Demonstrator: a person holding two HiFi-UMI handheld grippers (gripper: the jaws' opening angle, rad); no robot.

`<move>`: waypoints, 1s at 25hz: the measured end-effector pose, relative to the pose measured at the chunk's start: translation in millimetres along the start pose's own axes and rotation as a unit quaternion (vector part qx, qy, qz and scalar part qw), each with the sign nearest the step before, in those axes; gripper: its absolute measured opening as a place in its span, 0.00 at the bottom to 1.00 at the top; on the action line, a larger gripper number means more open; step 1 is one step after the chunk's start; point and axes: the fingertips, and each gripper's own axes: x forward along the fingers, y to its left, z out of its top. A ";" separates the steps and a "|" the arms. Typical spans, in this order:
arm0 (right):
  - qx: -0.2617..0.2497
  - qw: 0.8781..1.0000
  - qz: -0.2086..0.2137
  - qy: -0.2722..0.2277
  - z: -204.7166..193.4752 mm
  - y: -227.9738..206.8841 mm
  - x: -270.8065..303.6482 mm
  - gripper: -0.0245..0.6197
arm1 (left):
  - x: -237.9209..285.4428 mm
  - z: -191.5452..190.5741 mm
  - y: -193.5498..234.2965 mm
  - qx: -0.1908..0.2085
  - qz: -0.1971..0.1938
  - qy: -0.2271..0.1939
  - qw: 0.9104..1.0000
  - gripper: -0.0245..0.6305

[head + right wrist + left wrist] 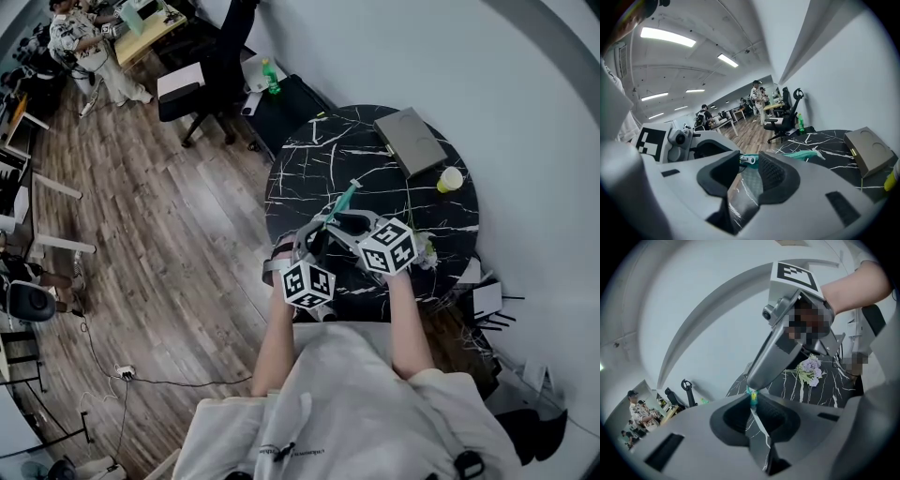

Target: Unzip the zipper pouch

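**Left gripper** point(752, 403): your jaws are drawn nearly together and pinch the teal and yellow end of the zipper pouch point(806, 153) at their tips. A thin slit stays between the pads.

**Right gripper** point(749, 165): your jaws stand spread, with the silver zipper pull point(745, 160) lying across the gap at their tips. A gap shows behind it, and no firm clamp on it can be seen.

**Zipper pouch**: teal, narrow, lifted above the black marble table point(319, 159). It stretches ahead and to the right of your right gripper's tips, just beyond both grippers. Its contents cannot be seen.

**Grey box** point(410, 141): closed, well ahead of your right gripper on the table's far side. No lettering can be read.

**Yellow round object** point(451, 178): just beside the grey box, ahead and to the right of your right gripper.

**Lilac flower sprig** point(809, 369): lies on the table just to the right of your right gripper.

**Green bottle** point(271, 77): off the table, far ahead of your left gripper. Its label is too small to read.

**Writing**: there are black-and-white square markers on each gripper's cube. The print on your shirt is too small to read.
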 end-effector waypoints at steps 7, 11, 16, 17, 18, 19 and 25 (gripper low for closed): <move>-0.016 0.999 -0.017 0.038 -4.5 0.5 9.5 0.23 | 2.1 -4.7 2.4 0.001 0.003 0.007 1.000 0.12; -0.005 0.999 -0.008 0.036 -2.2 1.1 10.3 0.21 | 2.6 -9.0 4.7 -0.006 0.003 0.011 1.000 0.12; 0.022 1.000 -0.002 0.016 6.3 1.4 10.6 0.10 | 0.1 -14.3 10.6 -0.015 0.007 0.013 1.000 0.12; 0.023 1.000 0.001 0.016 7.1 2.4 11.3 0.10 | -0.3 -15.2 11.5 -0.016 0.008 0.013 1.000 0.12; 0.026 1.000 0.006 0.014 8.0 4.0 12.0 0.10 | -0.7 -15.9 12.5 -0.018 0.009 0.013 1.000 0.12; 0.029 0.999 0.013 0.013 8.8 6.2 12.8 0.09 | -1.5 -16.0 13.5 -0.020 0.010 0.012 1.000 0.12; 0.026 0.999 0.016 0.017 7.7 9.9 19.3 0.07 | -2.5 -14.8 18.0 -0.035 0.014 0.007 0.999 0.12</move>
